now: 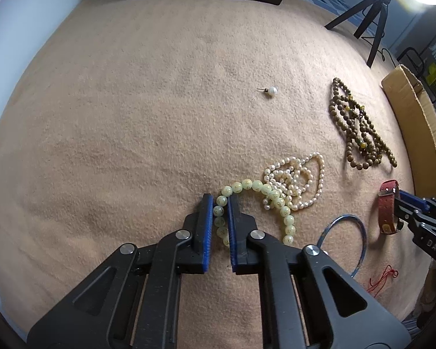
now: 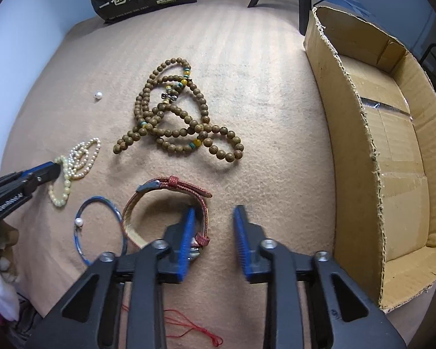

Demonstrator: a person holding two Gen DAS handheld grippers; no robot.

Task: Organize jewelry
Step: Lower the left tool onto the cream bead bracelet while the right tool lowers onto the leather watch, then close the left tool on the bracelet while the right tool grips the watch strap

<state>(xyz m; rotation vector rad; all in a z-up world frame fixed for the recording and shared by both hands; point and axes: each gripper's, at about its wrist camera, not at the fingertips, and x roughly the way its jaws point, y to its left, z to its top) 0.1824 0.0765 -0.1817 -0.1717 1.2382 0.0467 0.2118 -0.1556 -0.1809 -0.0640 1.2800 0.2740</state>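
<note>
Gripping pale green bead bracelet (image 1: 257,187) on tan blanket (image 1: 116,131), left gripper (image 1: 220,203) pads pinch it. Right gripper (image 2: 213,218) jaws apart w/ red strap (image 2: 171,184) side between, not clamped. Wooden beads (image 2: 177,116), cardboard box (image 2: 392,145) beyond.

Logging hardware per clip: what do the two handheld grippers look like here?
Both are black plastic frames with silver round pivot bolts and long flat fingers faced with ribbed blue pads. The left gripper and right gripper look alike; white lettering marks their sides. No cables, hands or sleeves show.
</note>
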